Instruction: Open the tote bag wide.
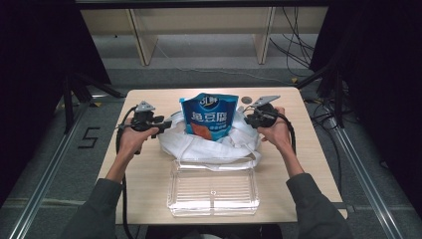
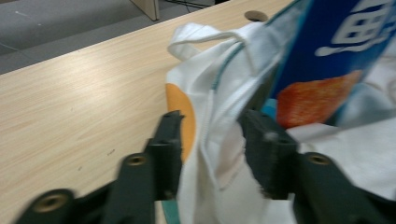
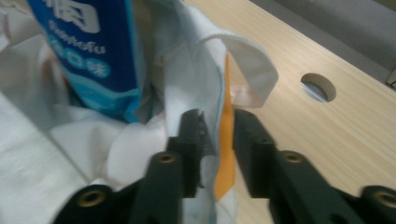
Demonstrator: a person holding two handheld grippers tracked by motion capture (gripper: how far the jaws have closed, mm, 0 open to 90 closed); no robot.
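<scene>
I am holding the white cloth bag (image 1: 209, 144) at both sides of its mouth, one claw to each side, with the blue snack pouch (image 1: 209, 117) standing upright inside it between them. My left gripper (image 1: 158, 123) is reaching in at the bag's left rim; along its own jaws the fabric (image 2: 219, 126) is bunching up in the gap, with an orange patch (image 2: 180, 116) of the bag lying against the inner face of the jaw on the left, while the jaw on the right is standing a little off the cloth, so that claw is standing part-way apart with cloth in it and I cannot tell whether the pads are truly pressing on it. The pouch (image 2: 327, 60) is sitting just beyond that claw's tips, to their right. My right gripper (image 1: 250, 118) is working the opposite rim: its jaws are standing nearly together, clamped on a fold of the bag's edge (image 3: 212, 130) with an orange strip running up between them. A looped white handle (image 3: 252, 70) is rising just past these fingertips, and the pouch (image 3: 88, 51) is sitting up and to their left. Nearer to me than both claws, a clear plastic tray (image 1: 213, 191) is lying on the wooden table (image 1: 303, 164), just touching the bag's near edge.
</scene>
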